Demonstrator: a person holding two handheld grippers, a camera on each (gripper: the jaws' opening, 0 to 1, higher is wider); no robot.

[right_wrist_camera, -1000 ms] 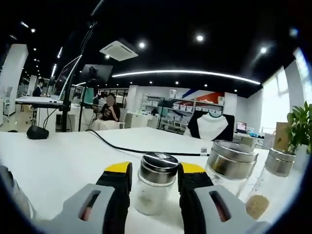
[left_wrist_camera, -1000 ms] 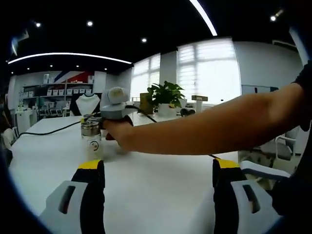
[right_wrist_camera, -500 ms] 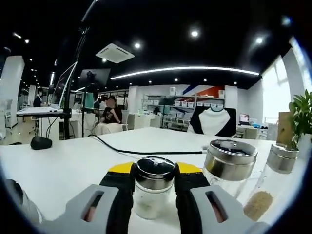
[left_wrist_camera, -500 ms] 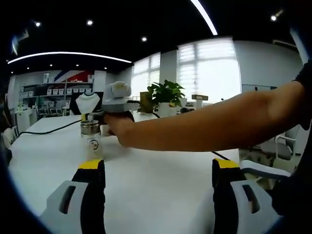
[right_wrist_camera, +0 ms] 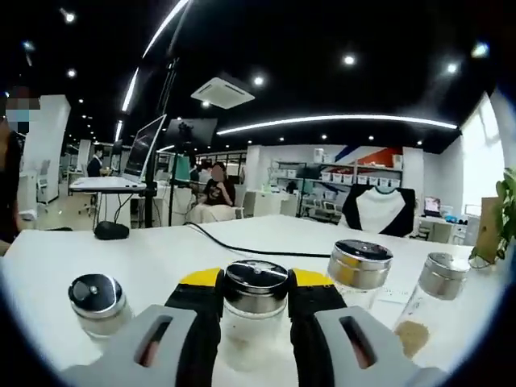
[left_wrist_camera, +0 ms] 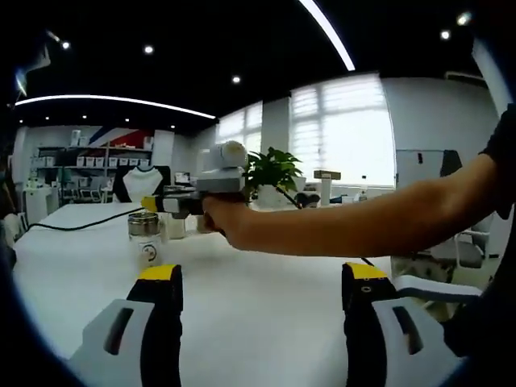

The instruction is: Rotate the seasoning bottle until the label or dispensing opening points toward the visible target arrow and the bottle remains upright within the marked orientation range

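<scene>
Since earlier: my right gripper (right_wrist_camera: 254, 310) lifted bottle (right_wrist_camera: 256, 310), jaws clamped on it. Left gripper (left_wrist_camera: 262, 302) gaping, idle. Step: turning; next, set upright.

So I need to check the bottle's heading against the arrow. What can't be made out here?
- Target arrow: cannot be made out on the table in the right gripper view.
- Held seasoning bottle: label side hidden by the right tongs.
- Bottle with printed label, left gripper view: print too small to read.
- Left tongs: open, holding nothing.
</scene>
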